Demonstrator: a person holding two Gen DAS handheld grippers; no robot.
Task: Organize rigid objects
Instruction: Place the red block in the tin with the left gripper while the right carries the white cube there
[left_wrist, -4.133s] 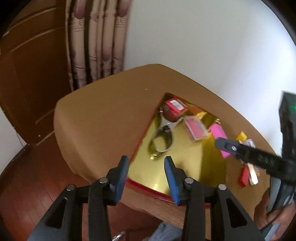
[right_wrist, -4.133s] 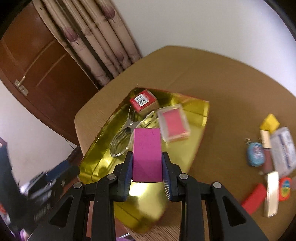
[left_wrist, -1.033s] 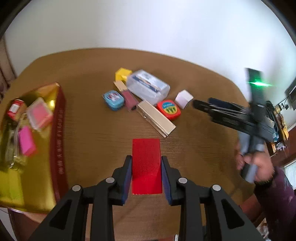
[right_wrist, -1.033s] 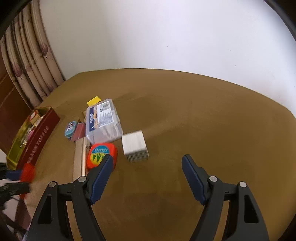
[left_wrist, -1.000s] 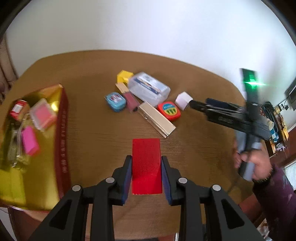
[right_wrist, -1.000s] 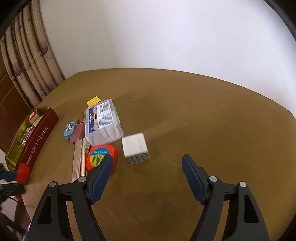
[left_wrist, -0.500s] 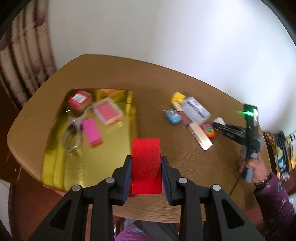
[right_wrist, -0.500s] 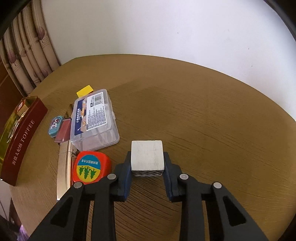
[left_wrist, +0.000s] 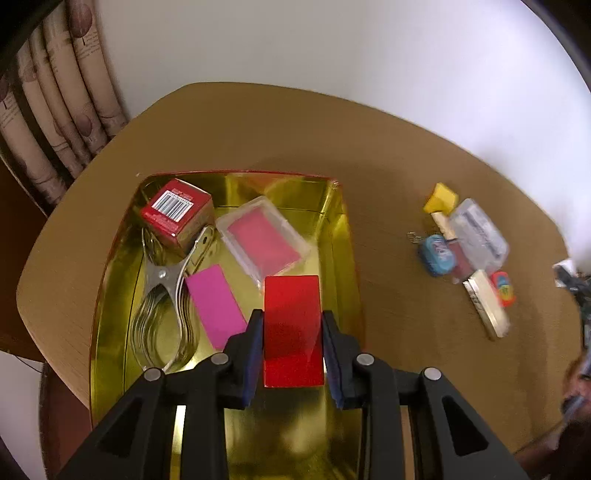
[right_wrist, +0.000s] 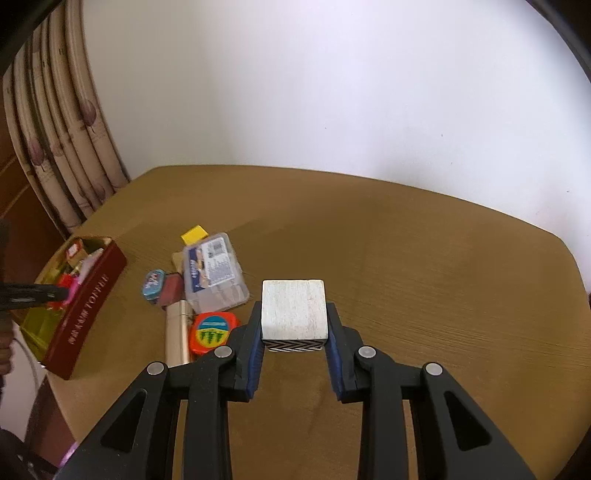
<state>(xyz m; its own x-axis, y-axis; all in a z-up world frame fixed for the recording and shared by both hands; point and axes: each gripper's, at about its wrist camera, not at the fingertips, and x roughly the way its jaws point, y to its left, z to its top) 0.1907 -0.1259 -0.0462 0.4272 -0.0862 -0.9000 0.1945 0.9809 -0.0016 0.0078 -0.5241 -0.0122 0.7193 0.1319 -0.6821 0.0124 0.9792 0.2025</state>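
Note:
My left gripper (left_wrist: 291, 325) is shut on a red block (left_wrist: 292, 328), held over the right side of the gold tin (left_wrist: 343, 229). Inside the tin lie a magenta block (left_wrist: 216, 304), a clear case with a pink insert (left_wrist: 264, 238), a red barcode box (left_wrist: 177, 210) and a metal clip (left_wrist: 166, 295). My right gripper (right_wrist: 293, 325) is shut on a white cube (right_wrist: 294, 309) with a zigzag-patterned side, lifted above the brown table (right_wrist: 424, 266). In the right wrist view the tin (right_wrist: 85, 306) sits at the far left, with the left gripper (right_wrist: 55, 295) over it.
Loose items lie between the tin and the cube: a yellow block (right_wrist: 194, 233), a clear plastic box (right_wrist: 214, 273), a blue oval tin (right_wrist: 153, 281), a dark red piece (right_wrist: 171, 290), a long gold bar (right_wrist: 177, 334) and an orange tape measure (right_wrist: 210, 330). Curtains (right_wrist: 66, 147) hang left.
My left gripper carried the red block leftward from above the bare table to over the tin. My right gripper closed on the white cube and lifted it off the table.

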